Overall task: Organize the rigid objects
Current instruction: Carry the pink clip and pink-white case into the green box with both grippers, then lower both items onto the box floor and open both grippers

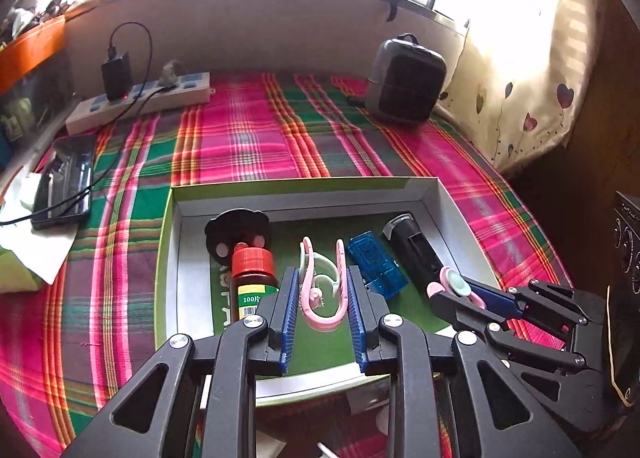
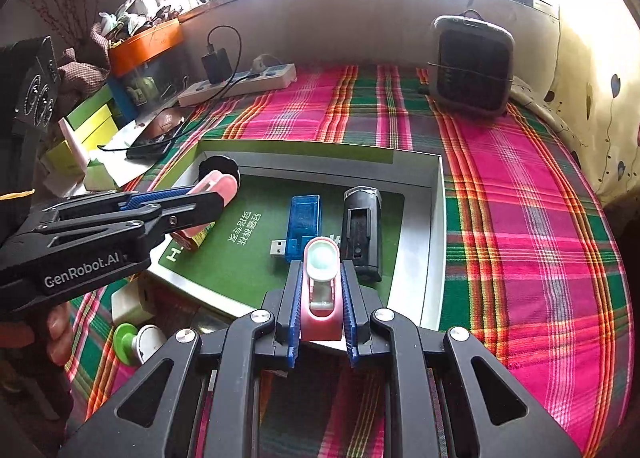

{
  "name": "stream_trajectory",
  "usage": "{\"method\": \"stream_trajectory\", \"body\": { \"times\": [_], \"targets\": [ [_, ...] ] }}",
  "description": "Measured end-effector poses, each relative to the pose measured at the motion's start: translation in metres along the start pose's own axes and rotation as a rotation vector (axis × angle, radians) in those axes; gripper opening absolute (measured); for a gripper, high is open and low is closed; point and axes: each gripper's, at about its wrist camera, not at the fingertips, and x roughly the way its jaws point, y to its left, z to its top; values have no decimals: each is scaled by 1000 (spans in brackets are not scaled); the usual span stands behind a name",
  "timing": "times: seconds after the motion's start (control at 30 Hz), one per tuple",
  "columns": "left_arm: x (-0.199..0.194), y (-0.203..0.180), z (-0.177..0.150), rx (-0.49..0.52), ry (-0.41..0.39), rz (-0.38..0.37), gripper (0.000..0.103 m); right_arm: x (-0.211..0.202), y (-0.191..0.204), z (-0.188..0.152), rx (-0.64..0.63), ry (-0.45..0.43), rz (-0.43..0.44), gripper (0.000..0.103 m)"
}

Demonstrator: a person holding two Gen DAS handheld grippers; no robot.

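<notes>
cloth: pink-green plaid | tray: green floor | bottle cap: red

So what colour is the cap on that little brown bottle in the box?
Red, on the bottle; left wrist view shows it best.

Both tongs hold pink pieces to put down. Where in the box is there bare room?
Free: the green floor between the bottle and the blue USB stick. Crowded: the right side, where the USB stick and the black case lie close.

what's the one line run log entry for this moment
left gripper: shut on pink clip | right gripper: shut on pink case | both over box
</notes>
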Motion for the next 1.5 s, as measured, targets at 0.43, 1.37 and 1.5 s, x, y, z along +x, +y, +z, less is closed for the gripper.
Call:
{"method": "stream_trajectory", "body": {
  "times": [0.43,1.37,1.5],
  "targets": [
    [27,-6,4,28,43,17,22,20,2,4,-40,56,6,19],
    [45,-10,2,41,80,49,22,26,1,6,-53,79,-1,19],
    [45,-10,2,42,82,50,22,26,-1,6,-47,84,4,19]
  ]
}}
